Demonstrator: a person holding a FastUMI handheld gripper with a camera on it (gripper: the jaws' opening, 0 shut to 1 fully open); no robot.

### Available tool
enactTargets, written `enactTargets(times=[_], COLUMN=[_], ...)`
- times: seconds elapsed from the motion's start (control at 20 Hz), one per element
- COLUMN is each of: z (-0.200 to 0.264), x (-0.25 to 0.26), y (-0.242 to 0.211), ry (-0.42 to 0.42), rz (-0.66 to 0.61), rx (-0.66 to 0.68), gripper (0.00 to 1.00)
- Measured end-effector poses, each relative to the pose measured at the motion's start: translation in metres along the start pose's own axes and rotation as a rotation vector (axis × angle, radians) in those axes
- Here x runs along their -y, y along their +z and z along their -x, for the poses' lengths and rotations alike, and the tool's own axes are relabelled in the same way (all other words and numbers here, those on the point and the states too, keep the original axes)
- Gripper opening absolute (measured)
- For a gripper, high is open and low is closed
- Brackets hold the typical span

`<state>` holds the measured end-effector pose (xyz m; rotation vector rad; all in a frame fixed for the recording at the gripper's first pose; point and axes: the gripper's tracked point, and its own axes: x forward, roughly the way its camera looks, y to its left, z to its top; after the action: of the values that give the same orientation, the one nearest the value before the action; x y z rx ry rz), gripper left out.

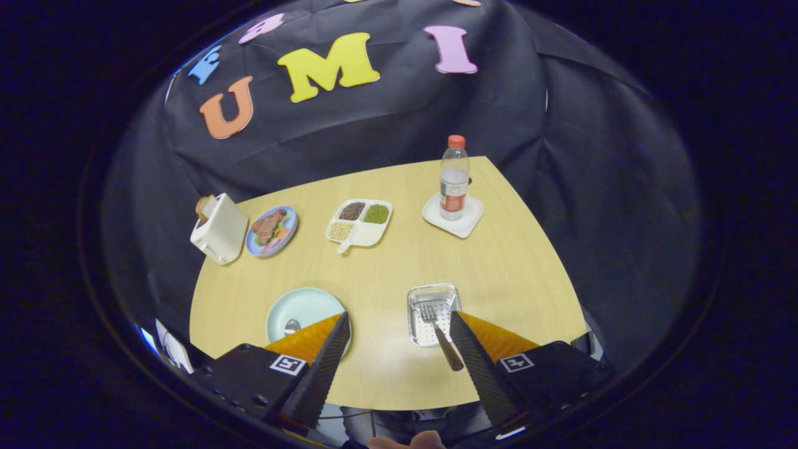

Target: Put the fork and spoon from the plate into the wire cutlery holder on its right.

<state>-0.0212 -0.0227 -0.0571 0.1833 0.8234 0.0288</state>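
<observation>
No word, brand or number can be read anywhere on the worktop's things. The clear plastic bottle with the orange cap (454,178) wears a band label in white and orange, but its print is too small to make out. Each side of the gripper (399,330) carries a small white square tag with a black block pattern (287,365), a coded marker and not letters; its fingers stand wide apart with nothing between them.

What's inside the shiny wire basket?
A fork lies in the wire cutlery holder, tines inside, handle poking over the near rim. The open gripper covers the holder's near right corner.
</observation>
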Motion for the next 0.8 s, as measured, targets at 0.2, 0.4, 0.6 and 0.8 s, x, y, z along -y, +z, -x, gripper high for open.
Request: enactTargets(times=[0.2, 0.4, 0.6, 0.8], z=[0.012, 0.009, -0.003, -0.024], x=[-0.04, -0.063, -0.084, -0.117], y=[-0.015, -0.034, -0.065, -0.095], ry=[0.092, 0.096, 0.078, 0.087], rz=[0.001, 0.003, 0.028, 0.051], rx=[-0.004, -0.017, -0.079, -0.148], gripper=[0.96, 0.96, 0.96, 0.96])
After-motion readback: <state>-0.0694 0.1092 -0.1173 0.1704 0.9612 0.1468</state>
